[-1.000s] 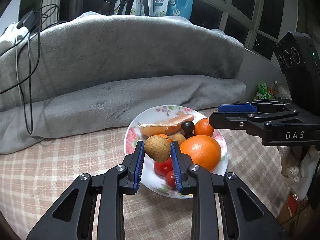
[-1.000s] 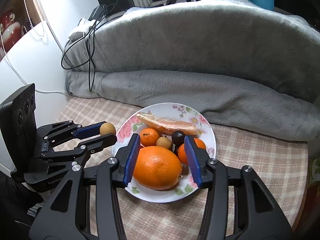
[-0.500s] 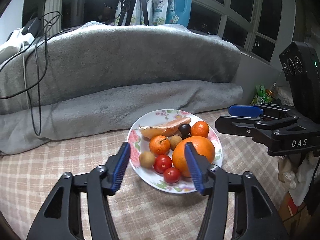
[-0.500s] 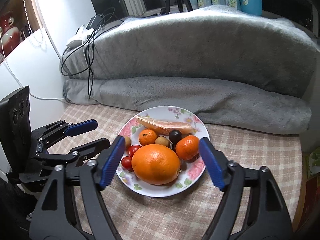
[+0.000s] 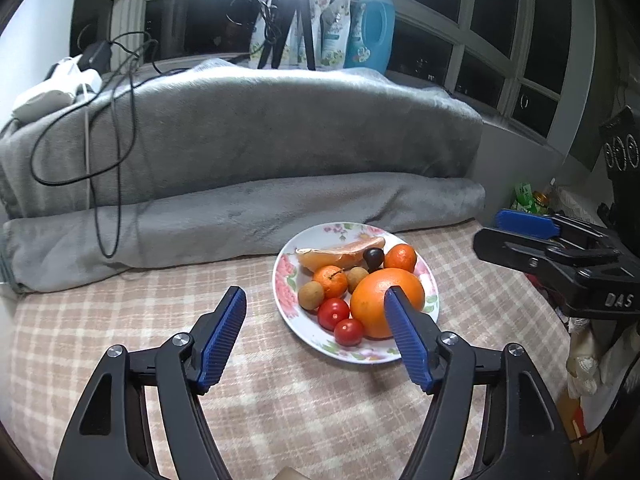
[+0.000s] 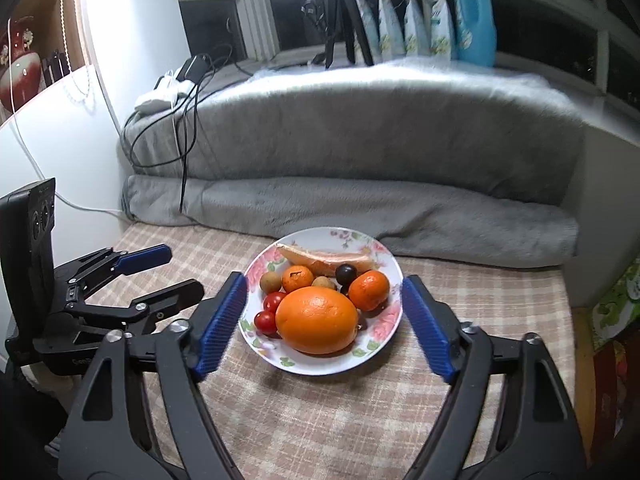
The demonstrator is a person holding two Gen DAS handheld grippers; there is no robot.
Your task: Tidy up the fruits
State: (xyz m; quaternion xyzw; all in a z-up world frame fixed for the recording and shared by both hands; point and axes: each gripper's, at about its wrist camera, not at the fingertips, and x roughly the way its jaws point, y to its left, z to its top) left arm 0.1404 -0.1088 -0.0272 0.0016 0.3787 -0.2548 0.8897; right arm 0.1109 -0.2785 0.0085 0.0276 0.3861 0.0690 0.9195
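Left tool (image 5: pixel 316 316) and right tool (image 6: pixel 325 304) both opening, empty, hovering above white floral ceramic plate (image 6: pixel 384 264) bearing large round orange (image 6: pixel 316 319).

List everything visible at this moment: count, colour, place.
plate: one, white with a floral rim, on the checked cloth.
large orange: one, at the plate's front.
tangerines: two, orange, mid-plate.
cherry tomatoes: two, red, on the plate's left.
longans: two, brown.
dark grape: one.
pomelo wedge: one, pinkish, at the back.
blankets: grey, behind the plate.
detergent bottle: one, blue, on the windowsill.
left gripper: jaws opening, empty.
right gripper: jaws opening, empty.
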